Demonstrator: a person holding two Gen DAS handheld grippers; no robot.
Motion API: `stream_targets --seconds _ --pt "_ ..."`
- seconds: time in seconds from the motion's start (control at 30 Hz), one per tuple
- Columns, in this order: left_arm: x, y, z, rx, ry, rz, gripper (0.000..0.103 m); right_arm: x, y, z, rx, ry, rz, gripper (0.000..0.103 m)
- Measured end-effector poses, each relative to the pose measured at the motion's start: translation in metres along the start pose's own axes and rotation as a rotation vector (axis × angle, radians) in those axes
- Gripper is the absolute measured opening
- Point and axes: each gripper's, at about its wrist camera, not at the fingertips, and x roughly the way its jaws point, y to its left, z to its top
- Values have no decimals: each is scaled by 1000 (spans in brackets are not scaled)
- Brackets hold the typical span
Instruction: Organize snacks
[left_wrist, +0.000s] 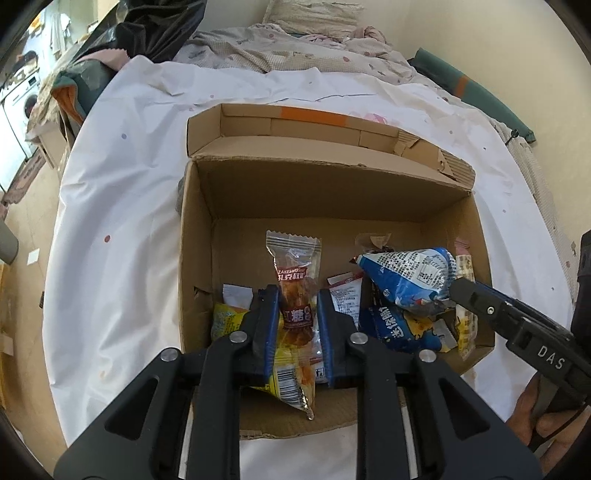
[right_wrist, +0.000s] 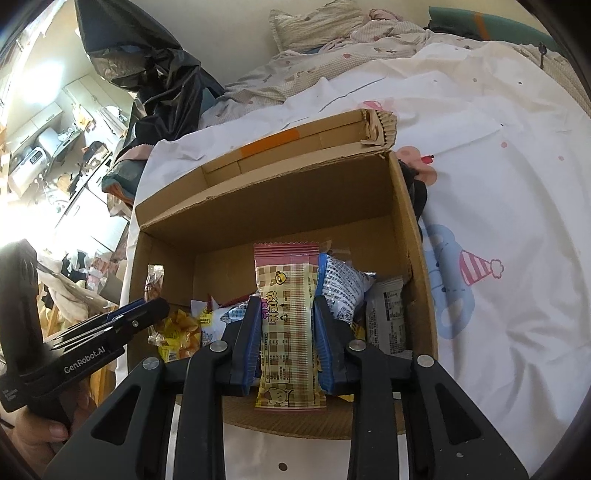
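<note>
An open cardboard box (left_wrist: 199, 229) (right_wrist: 417, 258) lies on a bed. My left gripper (left_wrist: 298, 291) hangs over its near left part, shut on a clear packet with a red-brown snack (left_wrist: 297, 291), held upright. In the right wrist view the left gripper (right_wrist: 147, 314) shows from the side, with that packet's top (right_wrist: 155, 280) sticking up. My right gripper (right_wrist: 287, 301) is shut on a beige checked snack packet (right_wrist: 290, 317) over the box's near right. In the left wrist view the right gripper (left_wrist: 454, 291) reaches in from the right. Loose snacks lie below: a blue-white bag (left_wrist: 410, 277) (right_wrist: 343, 288) and a yellow packet (left_wrist: 225, 317) (right_wrist: 181, 328).
The box's far flap (left_wrist: 314, 122) (right_wrist: 258, 147) stands open. A white printed sheet (left_wrist: 122, 221) (right_wrist: 498, 184) covers the bed around the box. Crumpled bedding (left_wrist: 295, 55) and a black plastic bag (right_wrist: 159, 74) lie beyond. A person's hand (left_wrist: 546, 424) (right_wrist: 40, 432) holds each gripper.
</note>
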Motion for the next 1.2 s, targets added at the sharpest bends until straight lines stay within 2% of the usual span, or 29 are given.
stream_targets --seconds 0.1,0.17,0.2,0.23,0.27,0.3,0.37,0.4,0.5,0.63,0.7,0.77,0.83,1.03,1.1,1.13,1.2 --pt "-2 -2 0 12 -9 6 32 -2 0 1 9 -11 10 31" --pt "-5 -2 -1 15 -15 13 53 -7 -1 1 13 -29 20 31" --pt "-7 -2 -1 9 -23 7 59 -9 0 2 14 -39 27 32" --pt "-11 -1 -2 0 -41 -4 69 -12 0 3 13 -51 34 35" --pt "-14 -1 -2 -2 -50 -8 76 -16 0 4 15 -70 39 45" --pt "-18 -1 -2 -2 -65 -11 78 -19 0 5 17 -87 47 54" --pt "-27 -2 -2 12 -95 -2 78 -29 1 7 28 -131 56 84" --pt "-31 -2 -2 22 -108 10 78 -34 1 7 30 -152 58 88" --pt "-49 -2 -3 32 -163 50 78 -51 5 9 23 -198 72 91" --pt "-74 8 -4 -10 -228 67 78 -82 18 5 -40 -271 60 98" --pt "-88 15 -9 -34 -253 62 78 -101 25 -2 -67 -313 55 99" --pt "-103 19 -16 -50 -284 64 78 -124 35 -13 -105 -390 36 100" --pt "-118 22 -25 -50 -323 70 78 -141 43 -22 -129 -420 23 100" --pt "-159 21 -53 -2 -401 91 78 -157 45 -50 -122 -376 3 103" --pt "-165 21 -61 4 -402 89 82 -160 44 -60 -110 -367 10 103" --pt "-167 22 -68 5 -393 89 88 -162 44 -67 -108 -357 18 103" --pt "-168 24 -80 -2 -377 91 90 -162 44 -75 -113 -343 13 103"
